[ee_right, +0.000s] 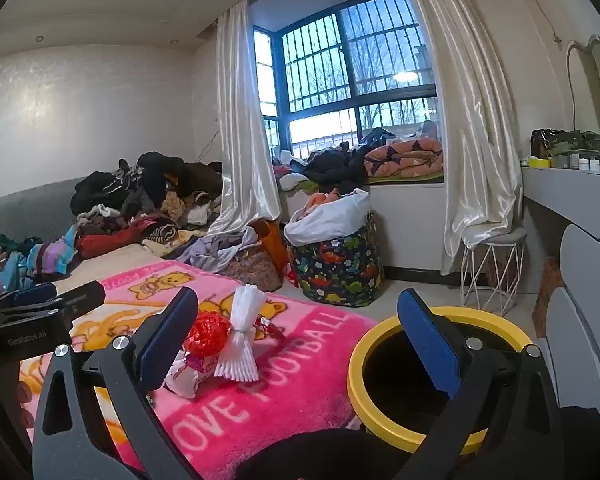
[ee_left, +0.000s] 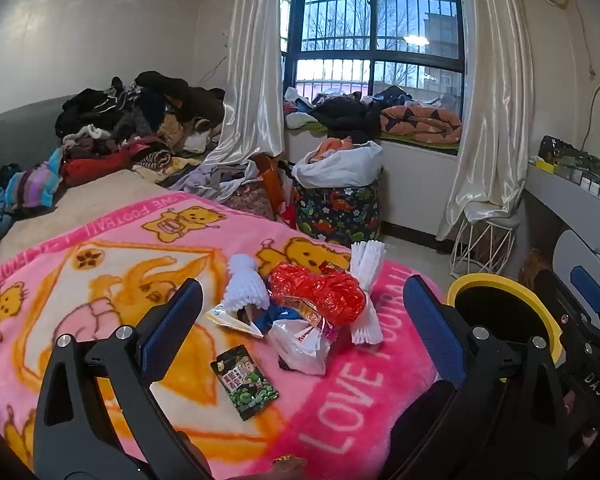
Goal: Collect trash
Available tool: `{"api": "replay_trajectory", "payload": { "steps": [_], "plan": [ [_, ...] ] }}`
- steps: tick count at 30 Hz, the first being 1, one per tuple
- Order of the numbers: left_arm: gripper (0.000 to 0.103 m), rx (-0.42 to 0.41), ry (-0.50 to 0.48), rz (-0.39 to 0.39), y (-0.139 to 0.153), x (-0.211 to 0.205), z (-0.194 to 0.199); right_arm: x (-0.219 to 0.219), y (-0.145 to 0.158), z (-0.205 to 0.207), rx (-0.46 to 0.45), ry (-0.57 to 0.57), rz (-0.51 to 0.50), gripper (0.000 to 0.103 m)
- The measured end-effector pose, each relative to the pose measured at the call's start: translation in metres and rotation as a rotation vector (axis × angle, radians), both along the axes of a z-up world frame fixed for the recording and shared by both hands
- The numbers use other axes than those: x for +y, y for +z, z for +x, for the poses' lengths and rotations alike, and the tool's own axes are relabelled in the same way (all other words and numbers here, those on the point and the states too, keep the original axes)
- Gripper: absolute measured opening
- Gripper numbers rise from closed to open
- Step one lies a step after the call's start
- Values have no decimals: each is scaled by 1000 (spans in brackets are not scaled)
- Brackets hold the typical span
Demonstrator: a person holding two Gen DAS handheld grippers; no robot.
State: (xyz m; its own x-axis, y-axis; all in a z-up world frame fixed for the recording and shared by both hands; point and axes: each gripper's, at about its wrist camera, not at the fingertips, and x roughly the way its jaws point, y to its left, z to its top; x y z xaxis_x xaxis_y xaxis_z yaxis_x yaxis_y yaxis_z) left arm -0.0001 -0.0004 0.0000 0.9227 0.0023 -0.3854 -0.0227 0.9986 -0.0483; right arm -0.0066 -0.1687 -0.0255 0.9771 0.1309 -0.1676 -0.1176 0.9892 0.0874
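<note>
So far I am hovering both grippers, left gripper (ee_left: 300,320) and right gripper (ee_right: 300,340), fingers wide and empty, while wrappers (ee_left: 300,312) at frame centre are still awaiting the yellow bin (ee_right: 380,336).

Bare pink blanket (ee_left: 112,312) left of the trash pile (ee_left: 300,312) gives a claw easy room to come in, the green wrapper (ee_left: 245,385) lies on its own out front, and the yellow-rimmed bin (ee_right: 384,332) beside the bed stands open-topped with nothing across it.
</note>
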Motion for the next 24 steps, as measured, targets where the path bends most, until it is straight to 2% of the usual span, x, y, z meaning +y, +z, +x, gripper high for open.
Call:
{"api": "replay_trajectory", "payload": {
  "steps": [24],
  "plan": [
    [92, -6, -4, -7, 0, 0, 0, 0, 0, 1, 10, -2, 2, 97]
  ]
}}
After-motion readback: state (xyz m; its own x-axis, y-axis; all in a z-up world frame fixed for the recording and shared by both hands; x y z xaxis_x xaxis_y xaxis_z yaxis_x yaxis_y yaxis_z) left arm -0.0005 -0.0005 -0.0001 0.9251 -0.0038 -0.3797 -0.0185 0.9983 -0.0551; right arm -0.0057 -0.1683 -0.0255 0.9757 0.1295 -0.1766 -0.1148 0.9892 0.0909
